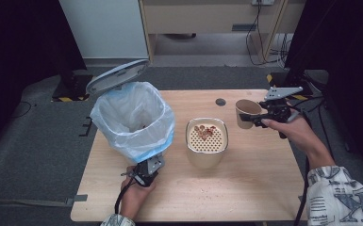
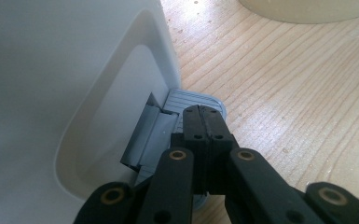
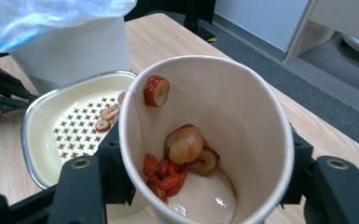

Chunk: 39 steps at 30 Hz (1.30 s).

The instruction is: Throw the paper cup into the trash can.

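high view, nearest the person: the left gripper (image 1: 147,172) has its fingers clenched together, pressing the grey pedal (image 2: 193,102) at the foot of the white bin (image 1: 133,120), whose lid (image 1: 115,76) stands raised. mid-bench sits a cream strainer bowl (image 1: 207,141) with a few fruit slices. farther right, the right gripper (image 1: 258,120) is grasping a paper cup (image 3: 205,140) of wet dried fruit (image 3: 182,158), held above the bench (image 1: 245,188). likely next: carry the cup over the strainer and tip it.

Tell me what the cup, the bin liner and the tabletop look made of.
Cup: likely paper, matte tan outside, pale lining with a side seam. Bin liner: thin translucent plastic film, crinkled, bluish at the folded edge. Tabletop: light wood or wood-look laminate, visible grain lines.
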Available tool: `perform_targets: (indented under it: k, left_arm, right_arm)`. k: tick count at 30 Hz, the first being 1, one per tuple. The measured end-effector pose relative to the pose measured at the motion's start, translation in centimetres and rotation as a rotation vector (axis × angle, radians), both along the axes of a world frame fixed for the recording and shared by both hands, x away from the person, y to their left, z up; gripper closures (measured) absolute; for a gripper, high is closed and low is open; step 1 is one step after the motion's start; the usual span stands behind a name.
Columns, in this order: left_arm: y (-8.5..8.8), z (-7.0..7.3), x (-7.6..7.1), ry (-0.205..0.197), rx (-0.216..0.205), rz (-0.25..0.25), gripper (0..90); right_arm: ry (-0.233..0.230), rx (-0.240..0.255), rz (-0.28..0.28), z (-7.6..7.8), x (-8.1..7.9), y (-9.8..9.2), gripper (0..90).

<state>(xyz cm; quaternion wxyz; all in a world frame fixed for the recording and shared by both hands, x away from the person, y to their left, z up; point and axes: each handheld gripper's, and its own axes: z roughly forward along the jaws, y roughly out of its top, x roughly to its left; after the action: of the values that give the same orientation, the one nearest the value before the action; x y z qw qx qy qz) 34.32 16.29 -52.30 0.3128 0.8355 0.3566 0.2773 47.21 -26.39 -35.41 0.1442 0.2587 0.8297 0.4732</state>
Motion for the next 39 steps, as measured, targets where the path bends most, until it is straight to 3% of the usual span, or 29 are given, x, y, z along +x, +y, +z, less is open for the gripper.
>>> perform_targets:
  k: [15,30,31,39]
  left_arm:
    - [0.0,0.0,0.0,-0.001,0.002,0.002,89.0]
    - [-0.1,0.0,-0.1,-0.003,-0.006,0.017,89.0]
    - [0.1,0.1,0.2,-0.005,0.017,-0.026,89.0]
    - [0.1,0.1,0.2,-0.005,0.016,-0.025,89.0]
  right_arm:
    - [0.008,-0.007,0.007,2.9,-0.1,3.3,38.2]
    - [0.019,0.024,0.033,5.2,0.0,6.8,38.1]
    - [0.021,0.028,0.034,5.4,-0.1,7.1,38.1]
    - [0.018,0.038,0.047,6.8,-0.2,10.2,38.1]
